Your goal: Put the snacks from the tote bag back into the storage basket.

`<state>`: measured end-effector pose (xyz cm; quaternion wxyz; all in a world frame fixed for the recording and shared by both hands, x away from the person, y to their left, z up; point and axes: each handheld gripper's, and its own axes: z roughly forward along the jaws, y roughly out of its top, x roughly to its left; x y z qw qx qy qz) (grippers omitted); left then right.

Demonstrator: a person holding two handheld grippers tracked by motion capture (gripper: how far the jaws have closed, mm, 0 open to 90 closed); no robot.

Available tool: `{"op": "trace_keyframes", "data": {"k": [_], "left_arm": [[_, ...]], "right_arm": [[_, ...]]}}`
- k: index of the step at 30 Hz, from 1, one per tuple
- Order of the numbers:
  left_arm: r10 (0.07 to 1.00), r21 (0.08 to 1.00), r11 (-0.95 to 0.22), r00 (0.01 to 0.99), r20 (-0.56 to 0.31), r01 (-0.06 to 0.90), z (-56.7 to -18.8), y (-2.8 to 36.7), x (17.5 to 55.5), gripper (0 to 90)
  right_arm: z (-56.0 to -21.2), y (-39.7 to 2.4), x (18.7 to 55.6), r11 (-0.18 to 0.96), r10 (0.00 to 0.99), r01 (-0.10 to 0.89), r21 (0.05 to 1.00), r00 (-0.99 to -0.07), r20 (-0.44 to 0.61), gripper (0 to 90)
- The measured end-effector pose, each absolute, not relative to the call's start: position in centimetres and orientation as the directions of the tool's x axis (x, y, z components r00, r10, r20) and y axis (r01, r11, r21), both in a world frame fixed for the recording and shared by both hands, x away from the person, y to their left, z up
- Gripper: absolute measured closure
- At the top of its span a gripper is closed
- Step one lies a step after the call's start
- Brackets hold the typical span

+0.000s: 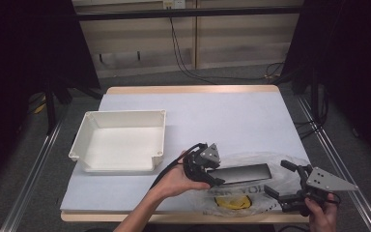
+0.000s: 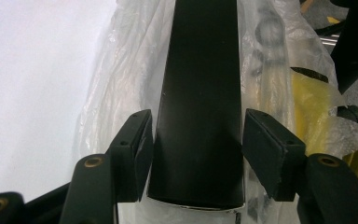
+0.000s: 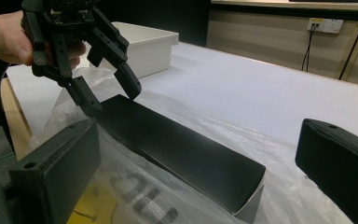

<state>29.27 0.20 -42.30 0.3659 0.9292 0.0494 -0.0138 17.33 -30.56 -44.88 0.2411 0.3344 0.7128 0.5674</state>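
Observation:
A long black box [image 1: 244, 173] lies on a clear plastic bag [image 1: 258, 203] with yellow print at the table's front right. My left gripper [image 1: 213, 174] is at the box's left end. In the left gripper view its pads [image 2: 137, 149] press both long sides of the box [image 2: 200, 70]. My right gripper [image 1: 280, 178] hovers at the front right corner, just right of the box, wide open with nothing between its jaws. The right gripper view looks between those jaws [image 3: 196, 130] along the box [image 3: 182, 149] to the left gripper [image 3: 112, 98] at its far end.
A white open tray [image 1: 121, 118] stands empty at the left of the table [image 1: 222, 116], also seen behind the left gripper as a white tray [image 3: 154, 46]. The bag [image 3: 121, 186] reaches the table's front edge. Cables run along the floor behind.

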Motion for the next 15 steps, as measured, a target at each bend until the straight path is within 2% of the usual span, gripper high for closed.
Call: {"op": "trace_keyframes", "data": {"k": [7, 15], "left_arm": [[0.078, 0.65, -0.756, 0.997, -0.023, 0.074, -42.9, -0.3, 28.9, 39.3], [0.082, 0.655, -0.75, 0.996, -0.047, 0.093, -44.0, -0.3, 28.8, 40.1]], "right_arm": [[-44.9, -30.5, 17.3, 0.135, 0.75, 0.206, 0.969, -0.661, 0.036, 0.0], [-44.9, -30.5, 17.3, 0.139, 0.746, 0.207, 0.969, -0.665, 0.035, 0.0]]}}
